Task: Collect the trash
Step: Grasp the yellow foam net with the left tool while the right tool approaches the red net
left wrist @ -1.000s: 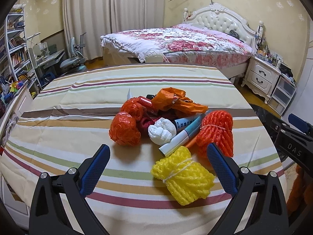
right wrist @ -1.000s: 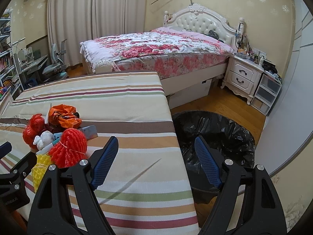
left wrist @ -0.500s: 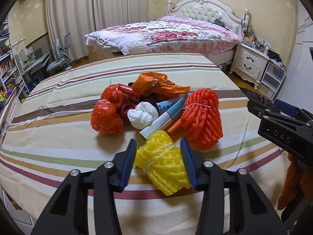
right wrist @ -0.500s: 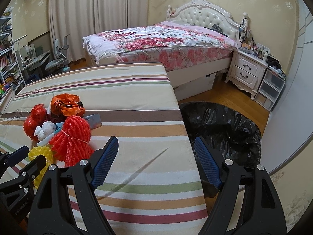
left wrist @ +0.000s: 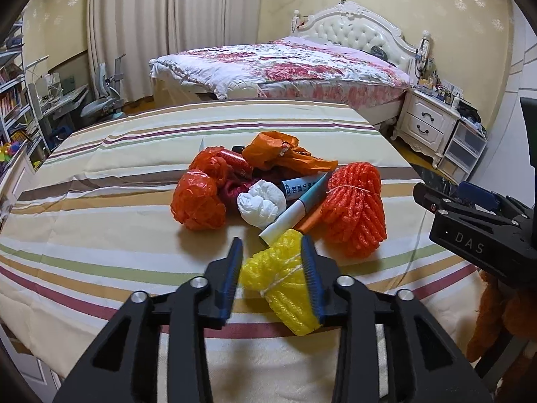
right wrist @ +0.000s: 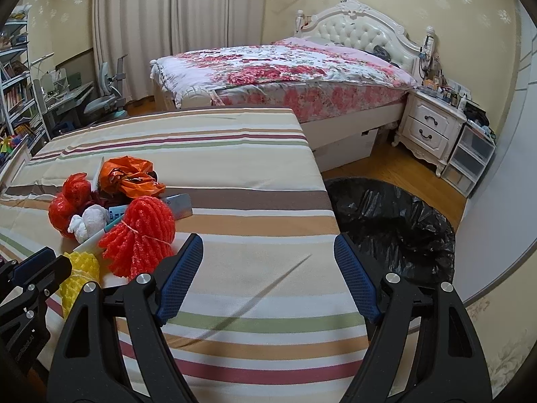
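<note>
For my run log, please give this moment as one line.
left tongs: shut on yellow foam net | right tongs: open, over striped table | black-lined bin: beside table

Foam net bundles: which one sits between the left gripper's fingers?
The yellow foam net bundle, between the left gripper fingers. The orange-red foam net bundle lies free, farther right.

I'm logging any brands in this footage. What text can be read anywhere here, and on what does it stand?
"DAS": white letters on the black body of the right gripper, seen from the left wrist view.
Blue and white tube in the trash pile: printed characters, too small to read.
Left gripper body in the right wrist view: faint lettering at the frame's edge, too blurred to read.
Nothing else legible.
</note>
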